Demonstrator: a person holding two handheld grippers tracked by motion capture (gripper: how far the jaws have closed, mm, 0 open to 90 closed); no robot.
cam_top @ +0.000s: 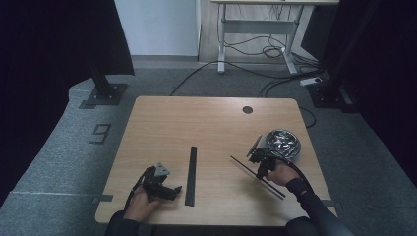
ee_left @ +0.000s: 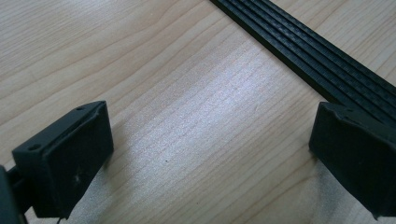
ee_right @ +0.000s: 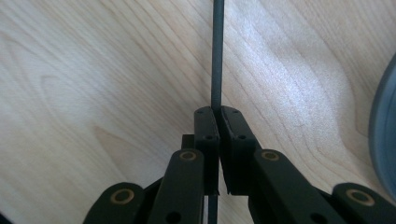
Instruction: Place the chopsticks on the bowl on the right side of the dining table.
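On the floor far left of the wooden table (cam_top: pixel 206 118) a dark mark (cam_top: pixel 101 133) looks like a 9; on the table's near left a hand holds the left gripper (cam_top: pixel 169 191), its jaws spread wide apart with only bare wood between them; just beside it lies a long flat black strip (cam_top: pixel 191 175) with ridges along it, one jaw tip touching or nearly touching its edge; further right the right gripper (cam_top: pixel 259 156) has its jaws pressed tight, pinching a thin dark rod (cam_top: pixel 255 176) that runs slanted over the table; its far end is cut off in the right gripper view; at the right edge sits a shiny metal bowl (cam_top: pixel 282 144); something glints inside, too small to tell what.
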